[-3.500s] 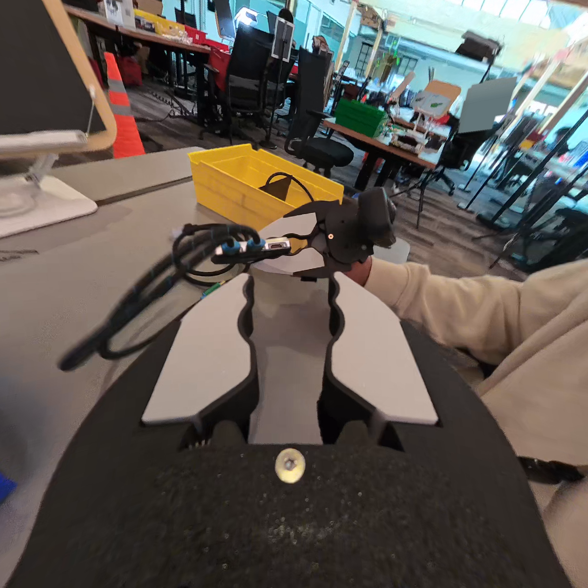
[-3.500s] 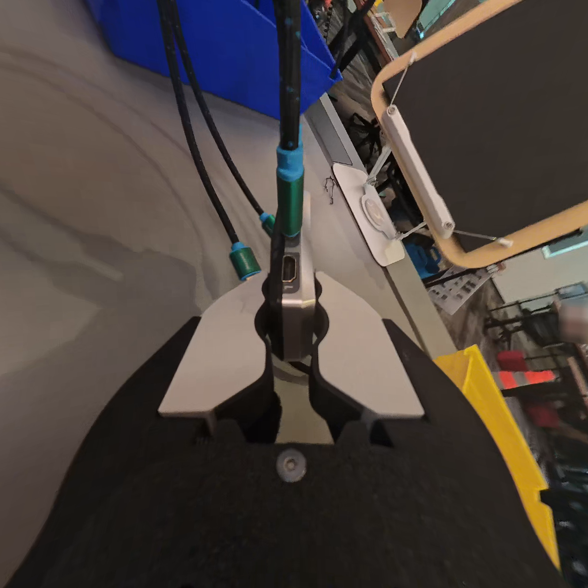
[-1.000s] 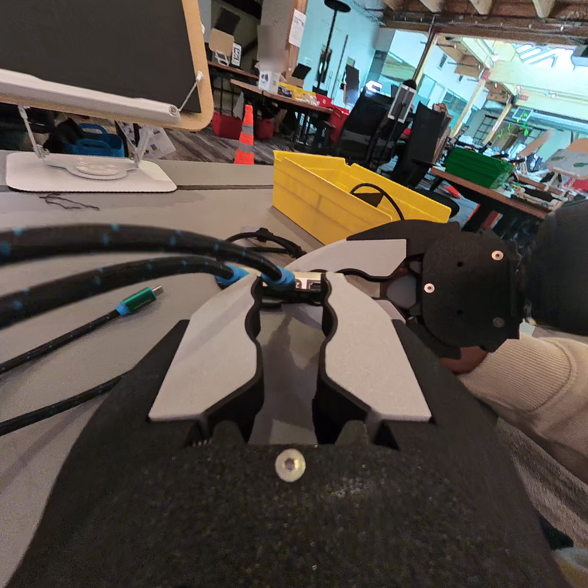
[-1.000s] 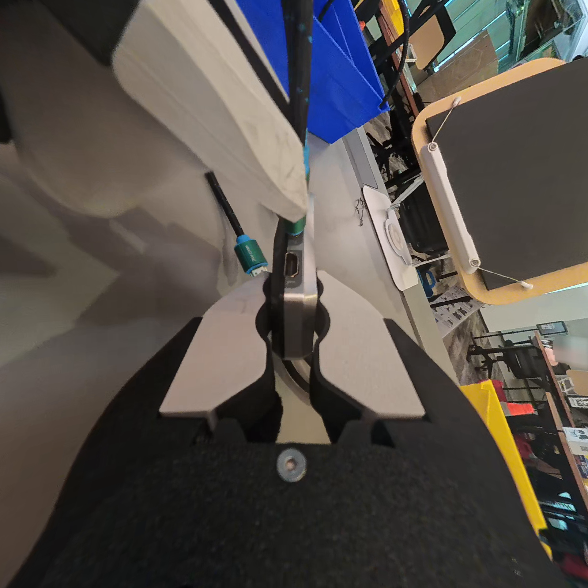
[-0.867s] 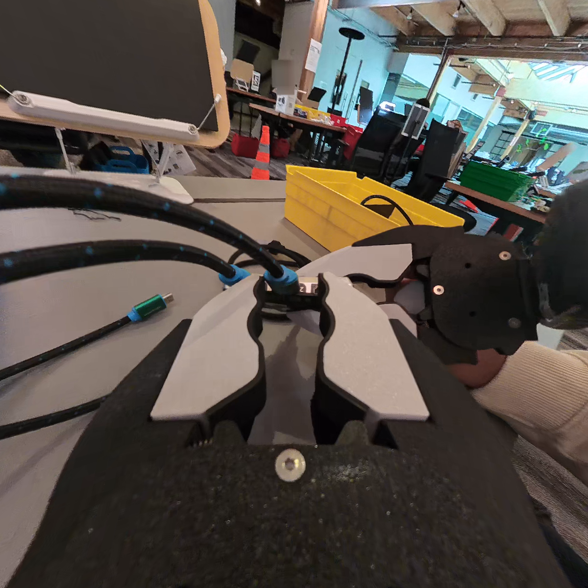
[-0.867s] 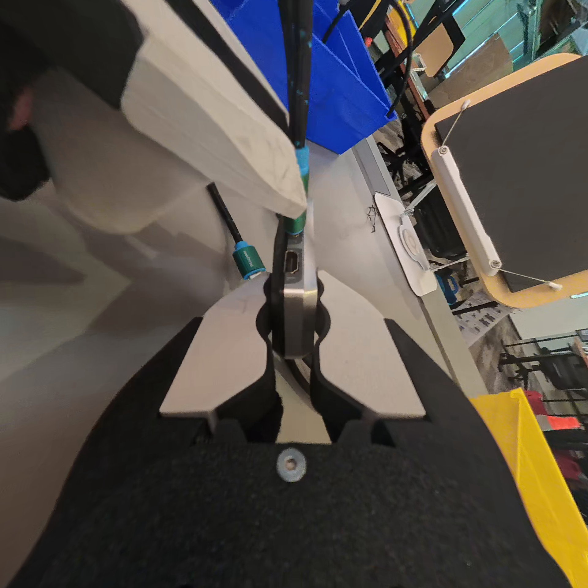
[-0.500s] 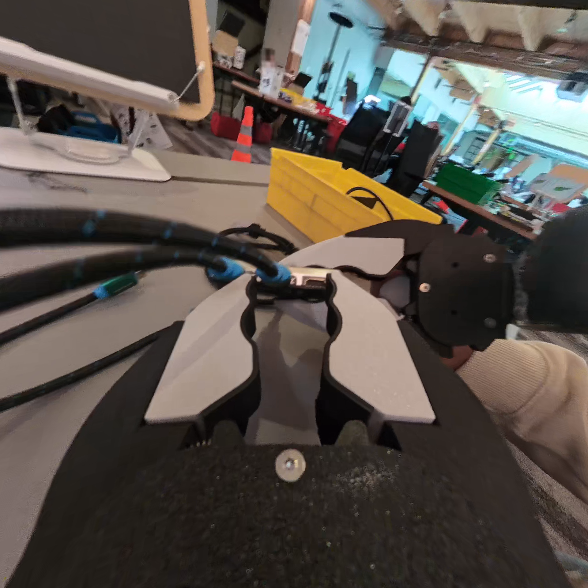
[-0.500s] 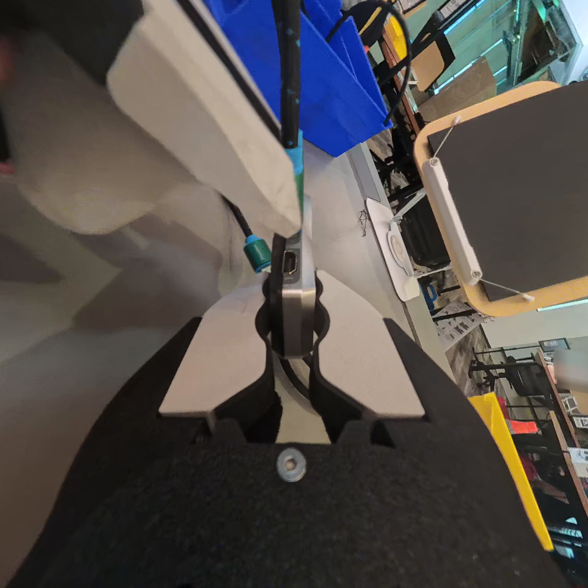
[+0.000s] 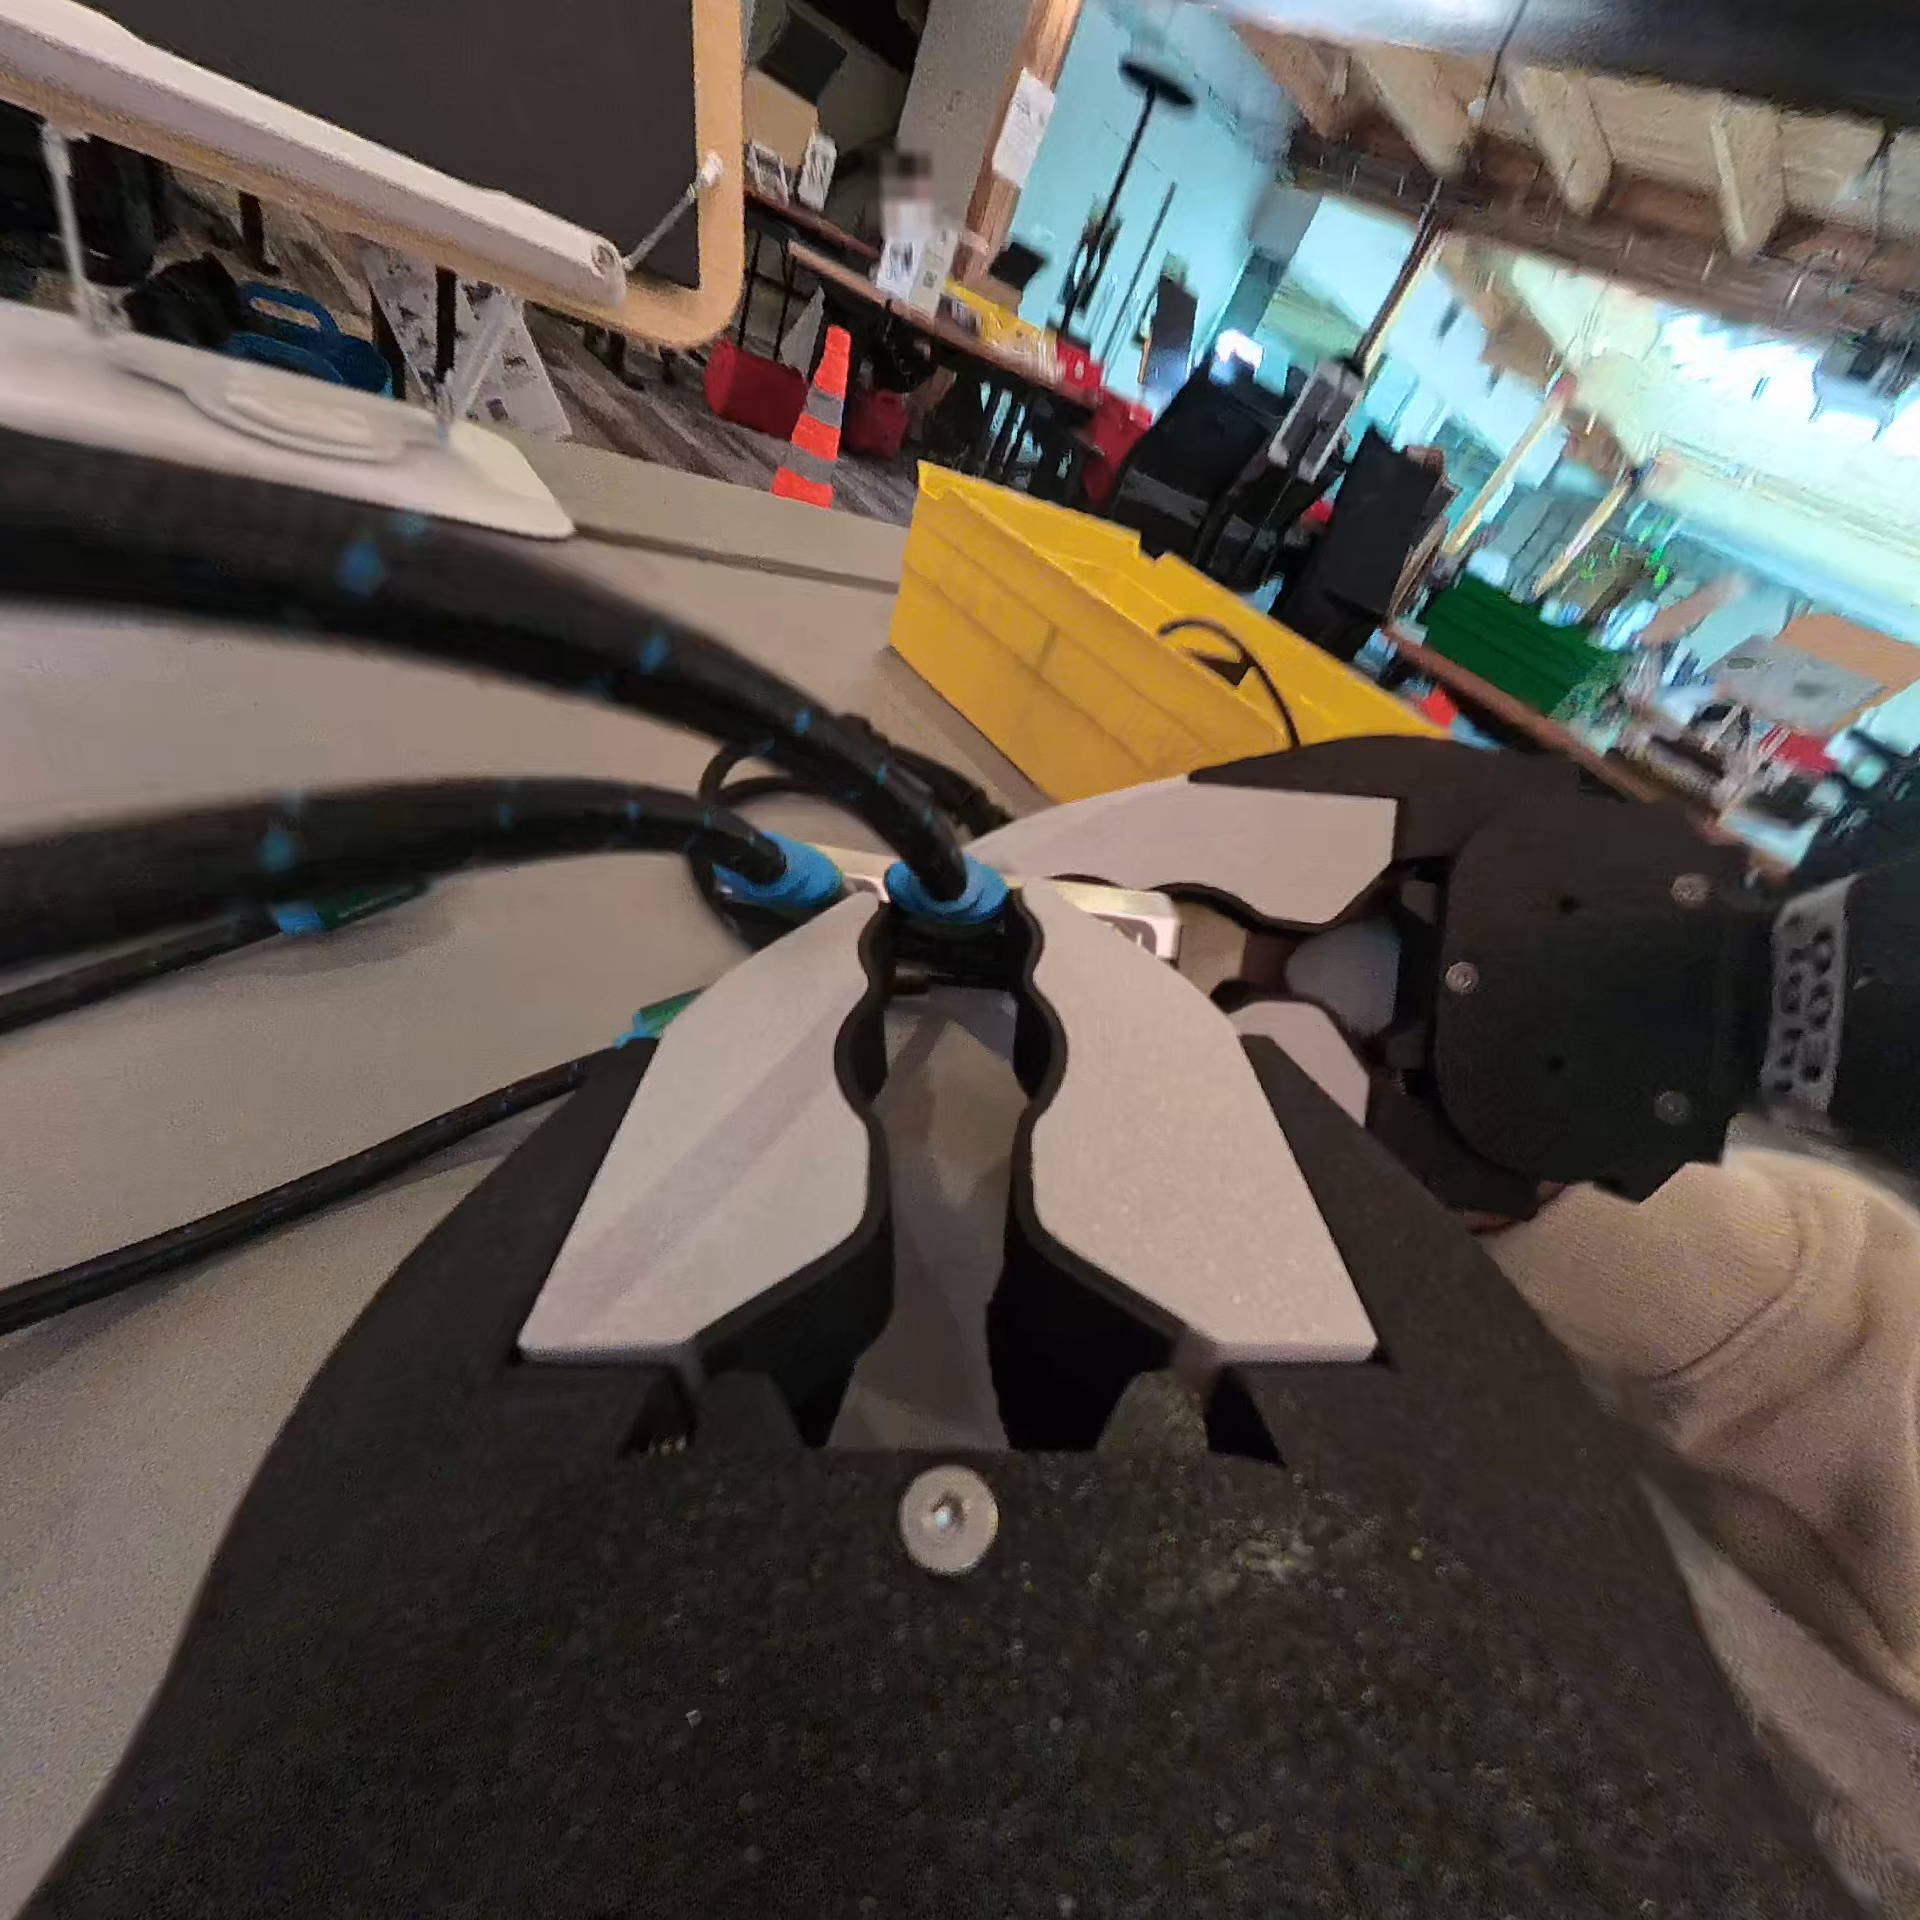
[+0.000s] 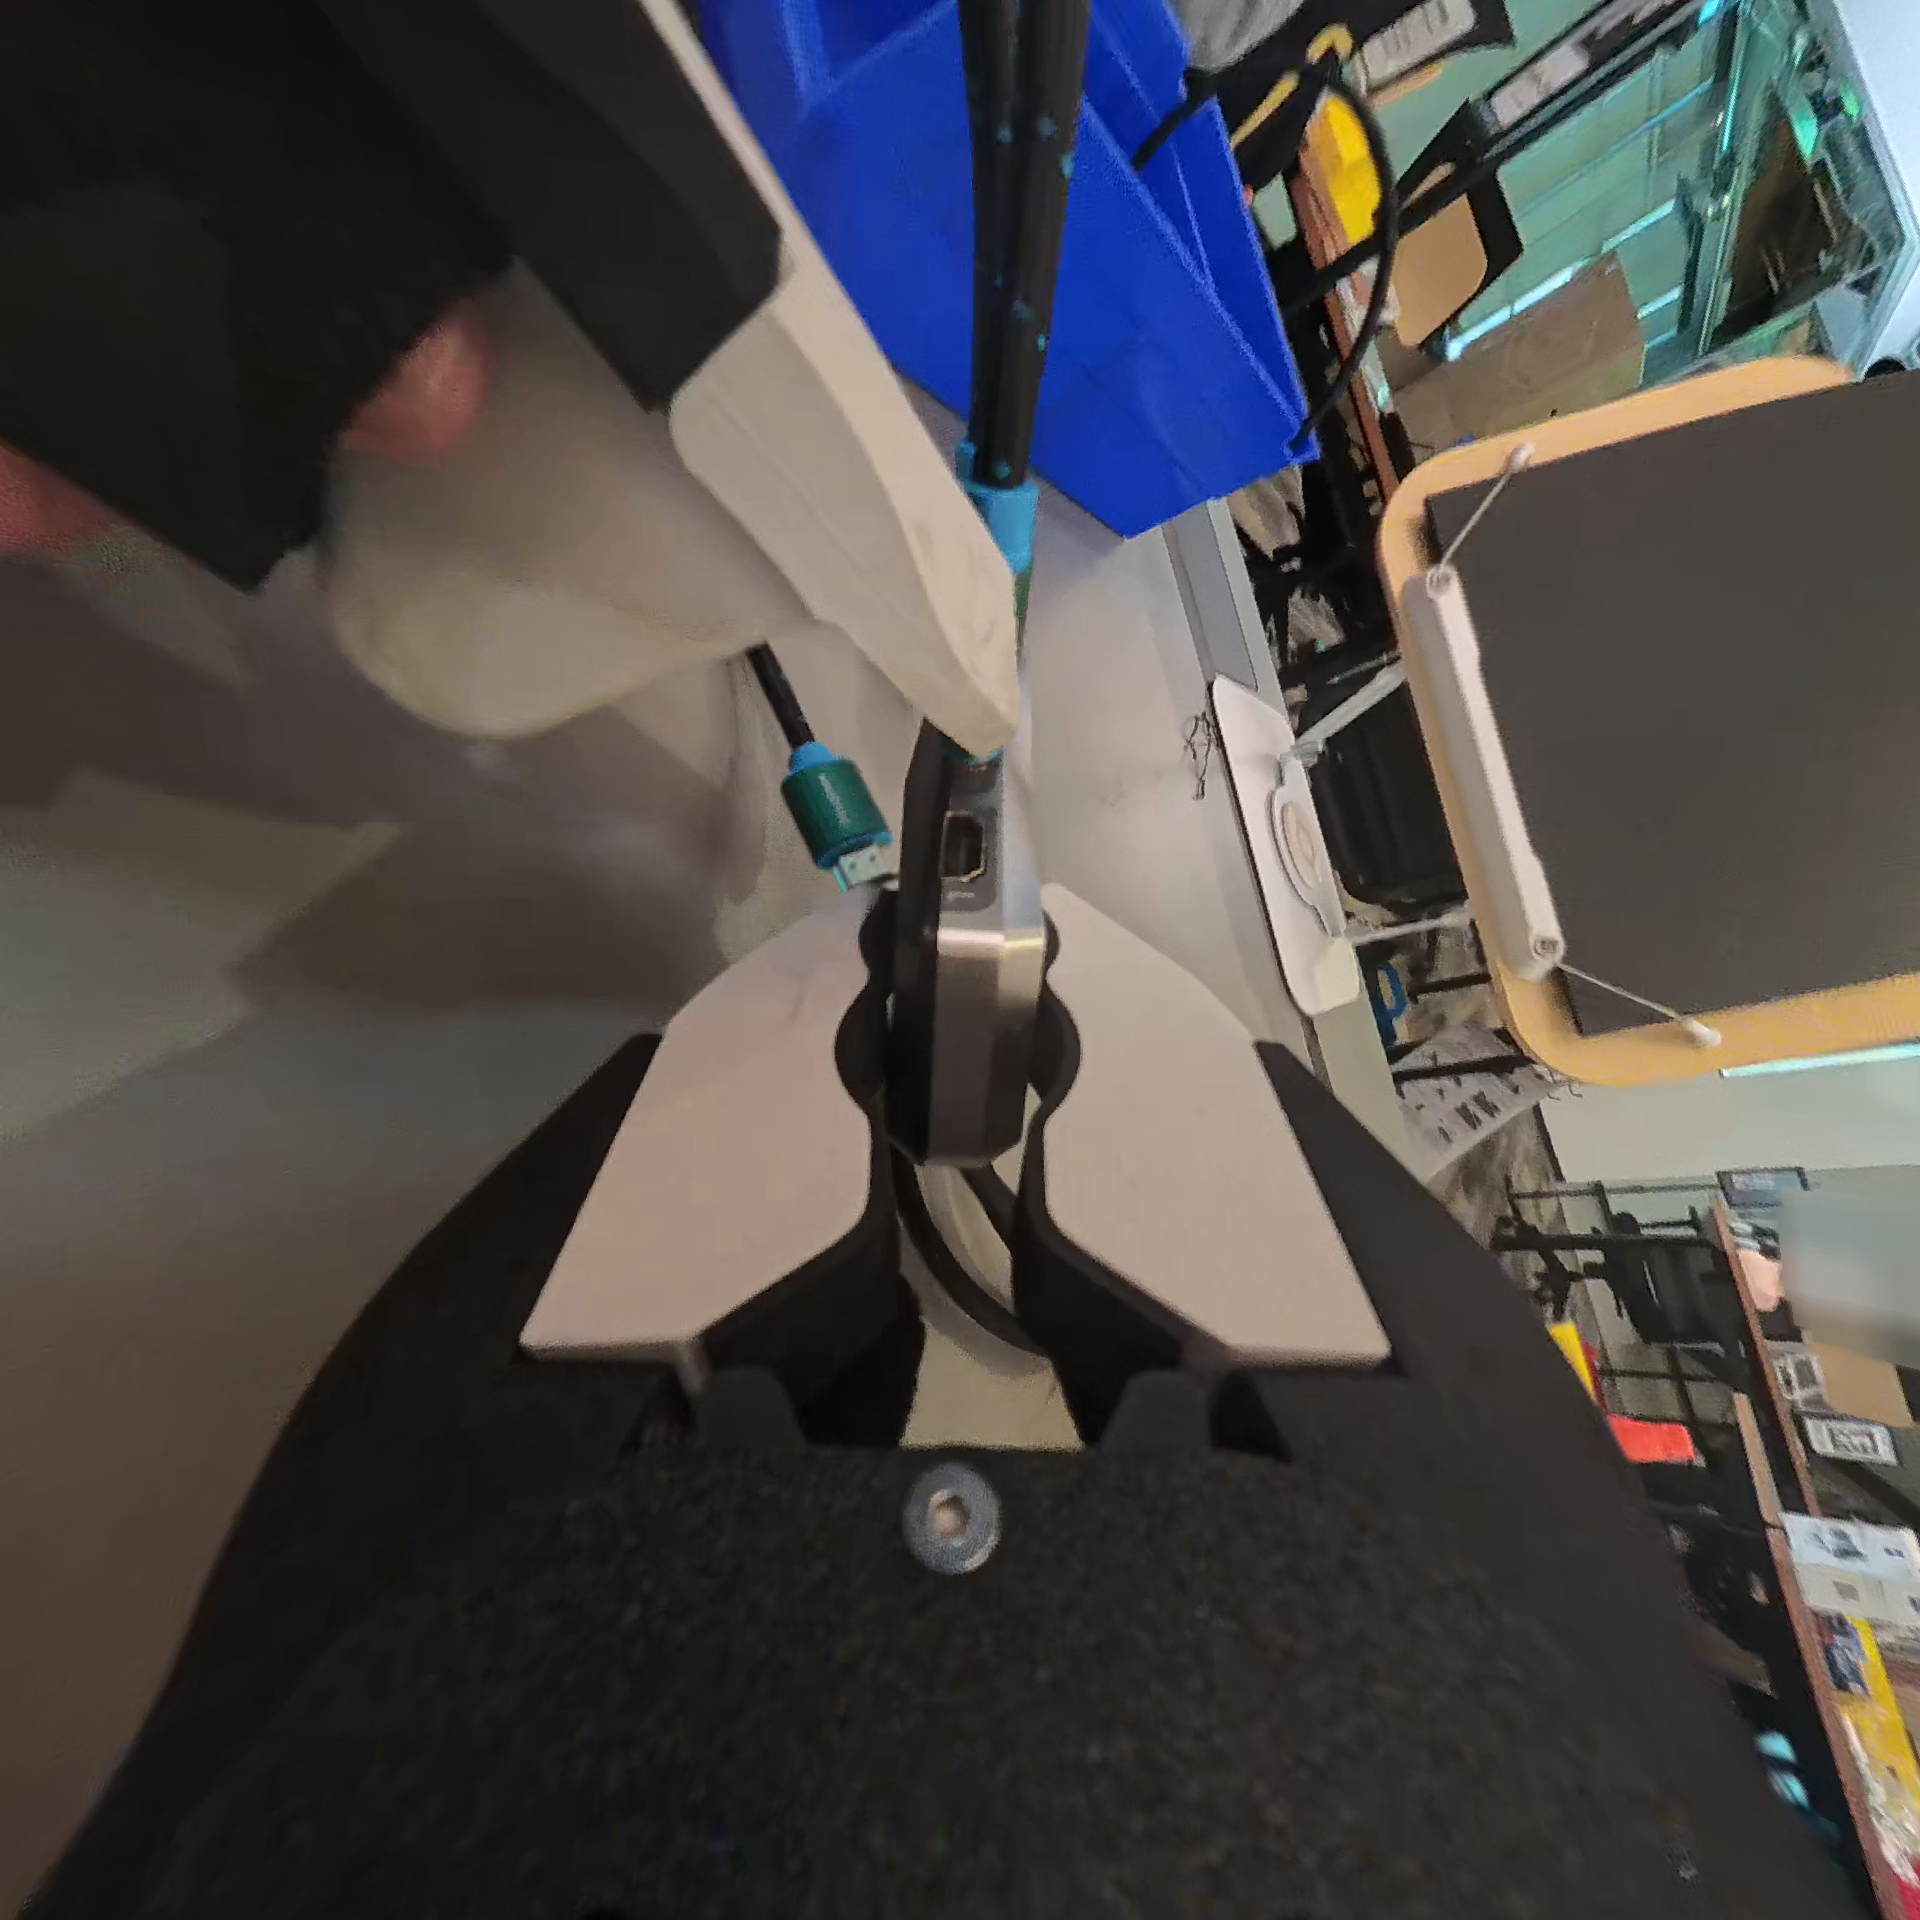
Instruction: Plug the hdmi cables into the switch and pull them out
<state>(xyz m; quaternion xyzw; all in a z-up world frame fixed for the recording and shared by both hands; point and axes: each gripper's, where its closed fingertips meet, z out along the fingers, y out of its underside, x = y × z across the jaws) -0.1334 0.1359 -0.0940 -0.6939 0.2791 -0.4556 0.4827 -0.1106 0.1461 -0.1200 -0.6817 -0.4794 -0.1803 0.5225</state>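
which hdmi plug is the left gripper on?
The plug nearer the right gripper, clamped in the left gripper; the other plug sits free alongside.

The switch has a brushed grey metal shell with a dull sheen, its corner bevelled smooth. The hdmi cables wear black braided cloth sleeving flecked with blue, rough to the eye, ending in smooth blue plastic collars; a loose plug has a green metallic barrel. The right tongs and left tongs have pale grey matt fingers with a fine grain, set in coarse black speckled bodies, each with a shiny metal screw. The table is smooth matt grey. The yellow bin and blue bin are glossy plastic. A sleeve is cream knit cloth
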